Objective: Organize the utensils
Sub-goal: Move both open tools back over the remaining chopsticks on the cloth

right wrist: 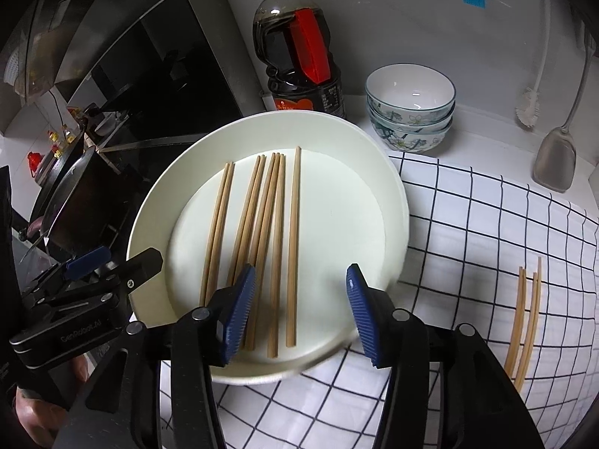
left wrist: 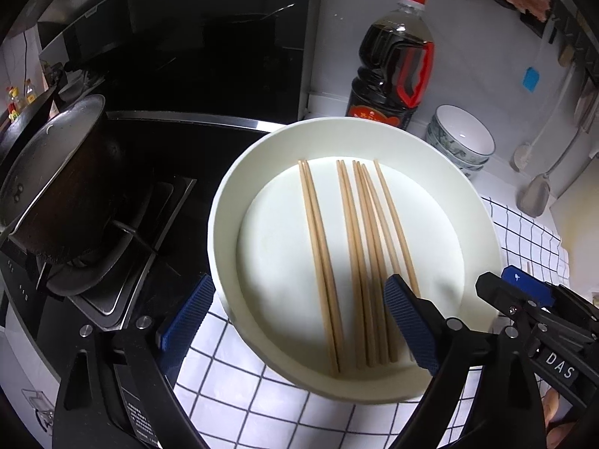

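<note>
Chopsticks point(right wrist: 262, 232) lie side by side in the plate point(right wrist: 374, 172) — gathered; both grippers point(left wrist: 299, 318) point(right wrist: 299, 307) hover spread, empty, two sticks point(right wrist: 524, 318) waiting far right.

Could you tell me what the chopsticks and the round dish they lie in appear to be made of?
Chopsticks: probably bamboo or wood, matte tan with faint lengthwise grain. Dish: smooth cream-white with a soft sheen, perhaps ceramic or melamine; the look leaves that open.

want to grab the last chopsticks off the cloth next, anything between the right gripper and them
Nothing visible blocks them. The two loose chopsticks lie alone on the checked cloth, right of the white plate. The right hand-held gripper hangs open over the plate's near edge, with only bare cloth between.
</note>
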Demonstrator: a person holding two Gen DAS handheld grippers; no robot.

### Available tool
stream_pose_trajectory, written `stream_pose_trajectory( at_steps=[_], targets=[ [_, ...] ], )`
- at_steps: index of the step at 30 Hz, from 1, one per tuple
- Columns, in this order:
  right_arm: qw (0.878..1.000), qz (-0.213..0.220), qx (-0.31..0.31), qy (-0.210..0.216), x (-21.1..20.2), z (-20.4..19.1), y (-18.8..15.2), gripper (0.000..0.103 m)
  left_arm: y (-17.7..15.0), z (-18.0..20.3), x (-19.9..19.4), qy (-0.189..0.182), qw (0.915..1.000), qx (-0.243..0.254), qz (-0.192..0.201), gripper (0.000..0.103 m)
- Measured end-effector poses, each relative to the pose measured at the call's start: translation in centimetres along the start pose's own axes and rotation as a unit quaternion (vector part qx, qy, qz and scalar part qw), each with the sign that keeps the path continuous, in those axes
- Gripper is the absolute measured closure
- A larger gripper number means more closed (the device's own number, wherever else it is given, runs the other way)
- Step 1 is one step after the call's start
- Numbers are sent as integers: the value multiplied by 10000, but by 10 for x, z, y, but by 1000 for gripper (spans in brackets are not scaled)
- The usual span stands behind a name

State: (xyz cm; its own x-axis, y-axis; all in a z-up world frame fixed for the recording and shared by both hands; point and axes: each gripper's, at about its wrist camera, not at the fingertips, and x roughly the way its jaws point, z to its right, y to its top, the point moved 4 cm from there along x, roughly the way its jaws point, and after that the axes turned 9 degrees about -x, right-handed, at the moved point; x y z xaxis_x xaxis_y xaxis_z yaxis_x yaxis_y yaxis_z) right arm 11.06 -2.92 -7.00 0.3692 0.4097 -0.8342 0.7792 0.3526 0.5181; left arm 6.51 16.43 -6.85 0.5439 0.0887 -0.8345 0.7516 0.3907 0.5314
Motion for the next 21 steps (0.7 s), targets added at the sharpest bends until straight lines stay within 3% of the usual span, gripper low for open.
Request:
stream_pose_trajectory(
  at_steps=[21],
  targets=[
    [9990,294,223,-238,-59,36,-47,45,-35,50,-34,-133,9989,426,122,9]
  ],
)
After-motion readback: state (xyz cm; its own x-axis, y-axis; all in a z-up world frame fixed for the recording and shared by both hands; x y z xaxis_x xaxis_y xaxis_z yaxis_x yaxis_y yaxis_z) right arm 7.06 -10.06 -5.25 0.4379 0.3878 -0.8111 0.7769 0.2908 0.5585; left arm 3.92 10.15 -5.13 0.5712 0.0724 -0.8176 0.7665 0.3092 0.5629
